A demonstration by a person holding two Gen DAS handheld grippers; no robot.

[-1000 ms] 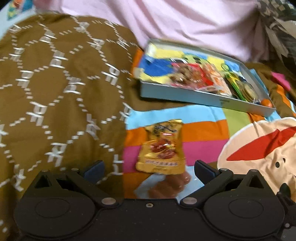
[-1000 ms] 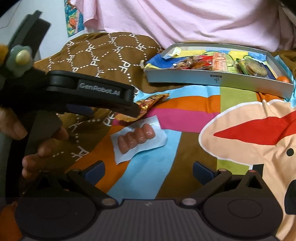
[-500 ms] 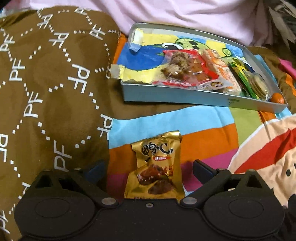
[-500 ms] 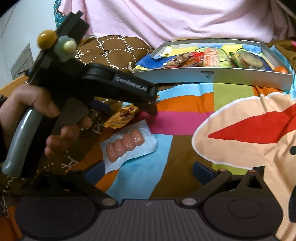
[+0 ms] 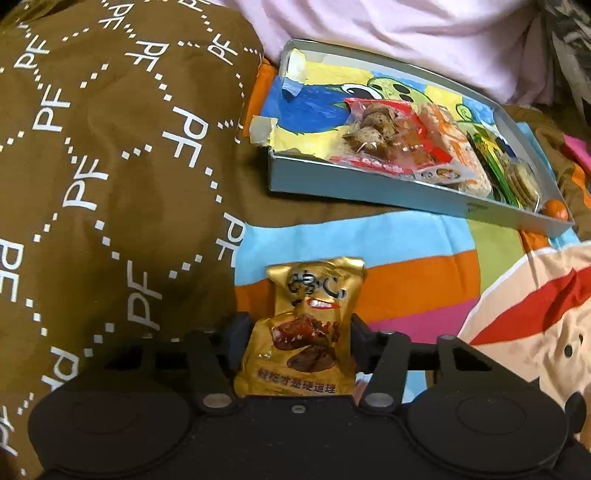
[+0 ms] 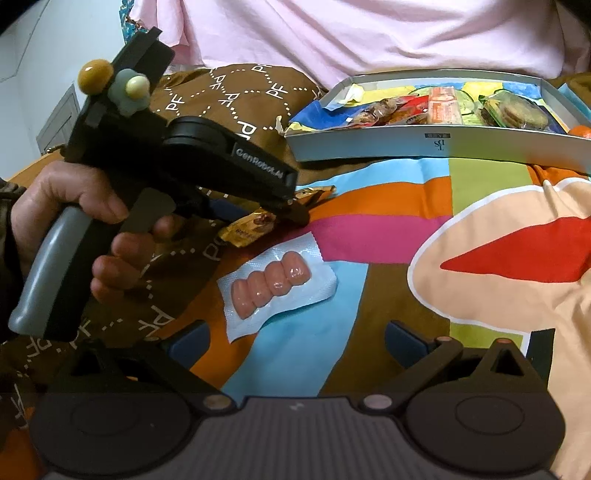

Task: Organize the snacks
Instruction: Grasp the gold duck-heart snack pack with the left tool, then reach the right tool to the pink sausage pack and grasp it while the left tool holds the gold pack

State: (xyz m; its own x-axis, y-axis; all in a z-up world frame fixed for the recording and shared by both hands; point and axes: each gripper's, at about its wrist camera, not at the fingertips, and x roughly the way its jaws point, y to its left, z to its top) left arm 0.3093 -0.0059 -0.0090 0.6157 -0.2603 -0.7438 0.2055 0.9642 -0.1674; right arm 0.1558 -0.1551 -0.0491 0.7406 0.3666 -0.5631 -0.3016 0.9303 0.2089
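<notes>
A gold snack packet (image 5: 306,332) lies on the colourful striped blanket, and my left gripper (image 5: 299,332) has its jaws closing on it, the fingers pressed against both sides. The right wrist view shows the same gold packet (image 6: 251,229) under the left gripper (image 6: 295,214), which a hand (image 6: 74,195) holds. A clear pack of small pink sausages (image 6: 273,284) rests just ahead of my right gripper (image 6: 295,341), which stands open and empty. Farther back is the grey tray (image 5: 369,192), holding several snack packs.
A brown quilt with white letters (image 5: 110,166) bulges on the left. A person in a pink shirt (image 6: 369,33) sits behind the tray (image 6: 369,144). A small orange fruit (image 5: 554,208) lies at the tray's right corner. The cartoon-print blanket (image 6: 498,266) spreads to the right.
My left gripper slid forward over the gold packet and its jaws came in from wide open to press its sides. The right gripper stayed where it was, open.
</notes>
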